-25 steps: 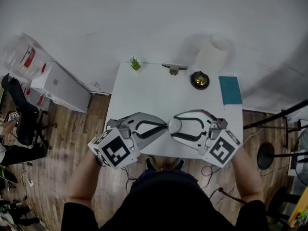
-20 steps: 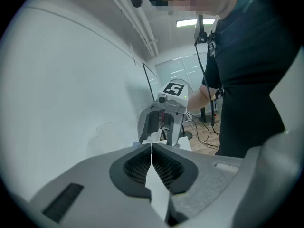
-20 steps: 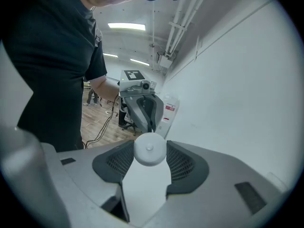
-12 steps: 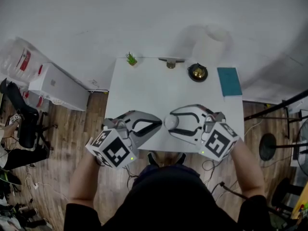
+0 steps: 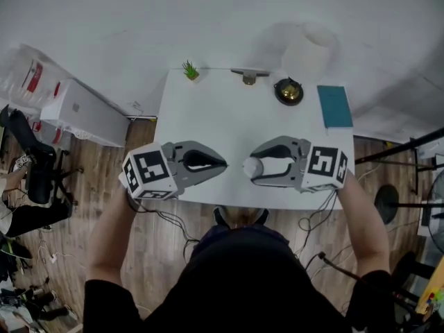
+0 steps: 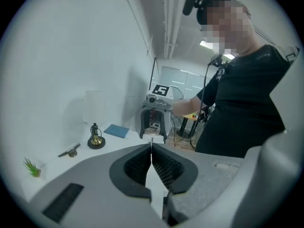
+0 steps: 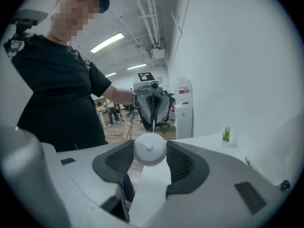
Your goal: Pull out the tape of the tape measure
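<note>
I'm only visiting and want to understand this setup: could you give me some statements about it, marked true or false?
The right gripper holds a round white tape measure. True.
The left gripper has its jaws wide apart. False: they are shut on the thin tape.
A teal book lies at the table's far right corner. True.
The green plant stands beside the book. False: it is at the far left corner.

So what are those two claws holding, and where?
Right gripper clamps the round white tape measure by its sides; left gripper pinches the tape at its tip.
</note>
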